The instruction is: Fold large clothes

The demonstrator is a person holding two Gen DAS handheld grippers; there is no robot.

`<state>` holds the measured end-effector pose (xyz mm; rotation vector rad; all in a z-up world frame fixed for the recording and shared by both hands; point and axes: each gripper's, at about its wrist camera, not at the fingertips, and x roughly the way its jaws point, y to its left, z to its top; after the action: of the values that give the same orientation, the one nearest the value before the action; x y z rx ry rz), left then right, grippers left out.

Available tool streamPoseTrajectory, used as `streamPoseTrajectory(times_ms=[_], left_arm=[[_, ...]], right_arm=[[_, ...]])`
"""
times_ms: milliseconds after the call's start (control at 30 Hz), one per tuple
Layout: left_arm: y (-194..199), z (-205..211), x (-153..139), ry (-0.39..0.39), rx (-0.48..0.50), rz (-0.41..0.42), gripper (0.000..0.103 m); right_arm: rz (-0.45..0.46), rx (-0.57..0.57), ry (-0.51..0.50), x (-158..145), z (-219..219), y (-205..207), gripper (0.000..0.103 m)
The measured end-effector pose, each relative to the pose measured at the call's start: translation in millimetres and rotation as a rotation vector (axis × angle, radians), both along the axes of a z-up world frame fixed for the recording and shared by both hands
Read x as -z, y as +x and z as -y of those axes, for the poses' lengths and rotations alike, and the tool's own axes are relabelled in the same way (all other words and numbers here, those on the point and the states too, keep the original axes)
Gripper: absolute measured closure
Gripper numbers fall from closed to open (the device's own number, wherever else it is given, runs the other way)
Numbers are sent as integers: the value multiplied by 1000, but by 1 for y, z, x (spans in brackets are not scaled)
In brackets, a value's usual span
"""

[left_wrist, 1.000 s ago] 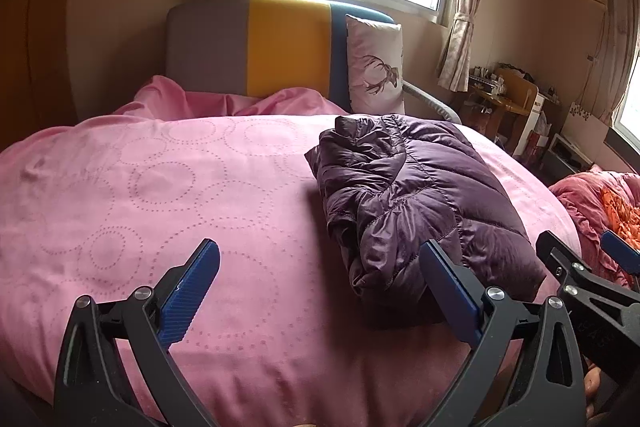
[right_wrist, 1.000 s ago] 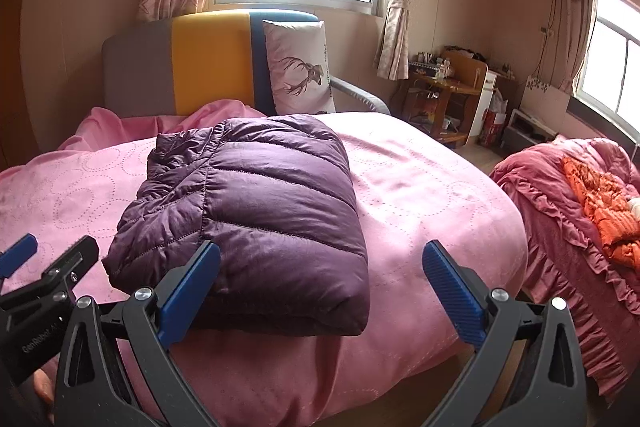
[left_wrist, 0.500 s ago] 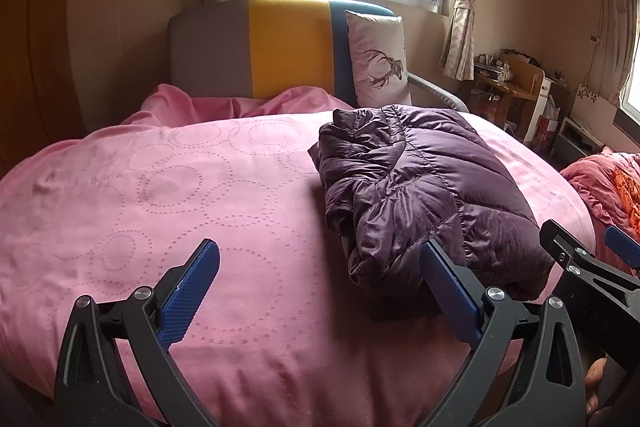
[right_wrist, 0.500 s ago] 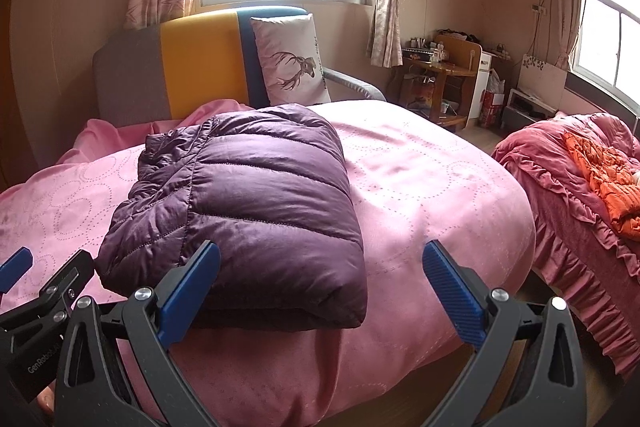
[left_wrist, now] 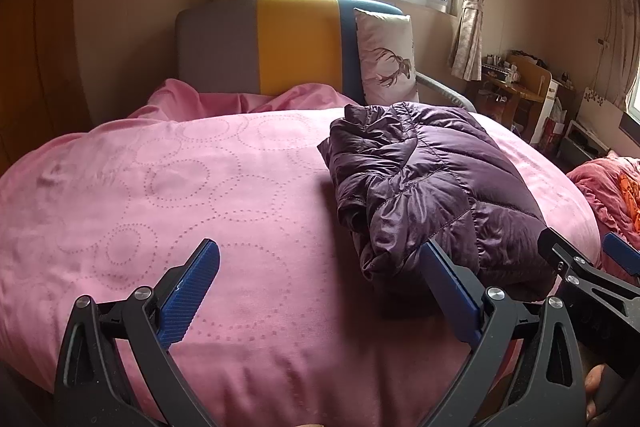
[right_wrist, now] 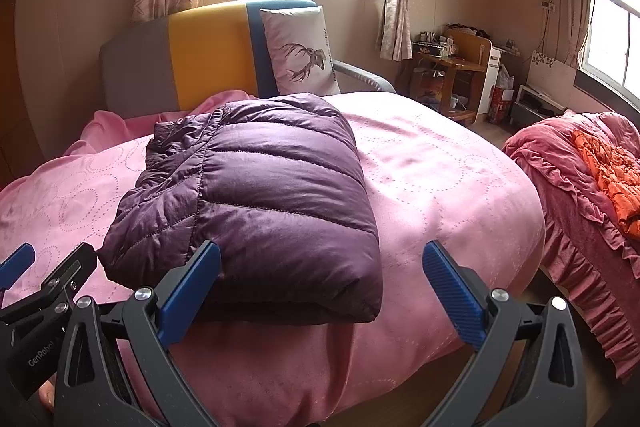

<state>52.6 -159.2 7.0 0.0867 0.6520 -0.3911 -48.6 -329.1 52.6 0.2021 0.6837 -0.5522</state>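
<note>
A dark purple quilted puffer jacket (right_wrist: pixel 256 203) lies folded into a thick rectangular bundle on a pink bed cover printed with dotted circles (left_wrist: pixel 168 195), toward the near edge of the bed; its smooth folded panel faces up, while looser crumpled layers bunch along its left side (left_wrist: pixel 372 187); the left gripper (left_wrist: pixel 320 291) hangs above the bare cover just beside that crumpled side, its blue-padded fingers (left_wrist: pixel 192 279) spread wide and holding nothing; the right gripper (right_wrist: pixel 320 287) hovers in front of the bundle's near edge, likewise spread wide and empty, its left pad (right_wrist: pixel 192 283) overlapping the jacket in view, though contact cannot be told; behind the bed stands a grey, yellow and blue upholstered headboard (right_wrist: pixel 200 59) with a white cushion bearing a deer print (right_wrist: pixel 300 55) leaning against it; to the right sits a second bed draped in a ruffled red cover (right_wrist: pixel 576 211) with an orange garment (right_wrist: pixel 612 171) on top.
</note>
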Motion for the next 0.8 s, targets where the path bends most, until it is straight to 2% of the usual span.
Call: streamPoseTrajectory(times_ms=[800], left_arm=[[-3,-5,-2,5,-6,14,4]], right_arm=[[-3,-27,5,-1,-6,1,2]])
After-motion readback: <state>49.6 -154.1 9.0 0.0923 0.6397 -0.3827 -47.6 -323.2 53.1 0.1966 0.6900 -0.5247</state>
